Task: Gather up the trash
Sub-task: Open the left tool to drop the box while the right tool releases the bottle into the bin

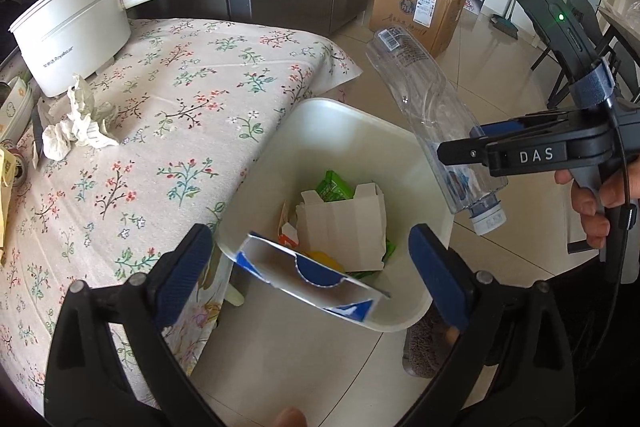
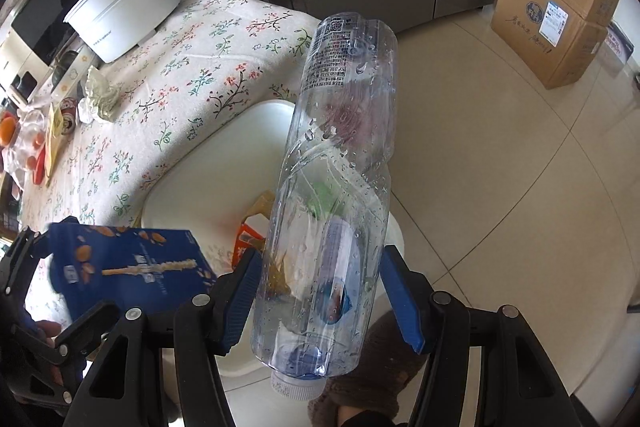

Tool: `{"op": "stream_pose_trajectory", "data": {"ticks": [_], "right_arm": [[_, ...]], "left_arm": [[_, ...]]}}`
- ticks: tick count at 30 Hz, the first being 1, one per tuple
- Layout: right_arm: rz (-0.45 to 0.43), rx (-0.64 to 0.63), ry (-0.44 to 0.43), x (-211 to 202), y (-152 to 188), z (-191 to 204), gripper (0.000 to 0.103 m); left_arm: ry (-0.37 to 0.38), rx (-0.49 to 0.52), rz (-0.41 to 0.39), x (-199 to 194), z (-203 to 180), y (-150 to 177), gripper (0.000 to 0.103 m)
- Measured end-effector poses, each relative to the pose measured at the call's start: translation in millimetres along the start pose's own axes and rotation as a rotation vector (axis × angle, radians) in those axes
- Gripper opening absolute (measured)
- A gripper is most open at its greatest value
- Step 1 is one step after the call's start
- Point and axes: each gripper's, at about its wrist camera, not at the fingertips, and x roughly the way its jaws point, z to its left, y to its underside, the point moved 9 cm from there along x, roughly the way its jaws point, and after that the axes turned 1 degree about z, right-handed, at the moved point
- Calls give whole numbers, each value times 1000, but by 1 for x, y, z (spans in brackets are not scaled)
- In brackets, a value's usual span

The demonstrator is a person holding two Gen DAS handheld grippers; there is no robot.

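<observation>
Left claw is wide, pads clear of the flattened blue-and-white cardboard box hanging between them over the near rim of the white plastic trash bin. I read it as released; it looks set to clip that rim, so I'd nudge toward bin centre on drops like this. Right claw is clamped mid-width on the clear empty plastic bottle, white cap toward me, body slanting out over the bin. To drop it well: bring the cap end inside the rim, then open fully. Bin already holds a folded white carton and green wrappers, still room. Bin's far side butts the floral-cloth desk; tiled floor to the right is open. Crumpled white tissues wait further back on the desk.
</observation>
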Motion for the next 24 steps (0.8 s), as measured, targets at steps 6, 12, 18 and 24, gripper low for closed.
{"op": "stream_pose_trajectory", "data": {"ticks": [6, 12, 18, 24], "right_arm": [[0, -11, -6, 0, -3, 10, 62], [-6, -15, -9, 2, -10, 25, 63], [-4, -50, -1, 8, -14, 44, 63], [13, -45, 7, 12, -19, 59, 72]], "left_arm": [[-45, -56, -13, -18, 26, 2, 100], [-104, -127, -15, -33, 58, 12, 102], [-161, -180, -32, -52, 93, 22, 102], [-201, -238, -57, -75, 125, 32, 102]]}}
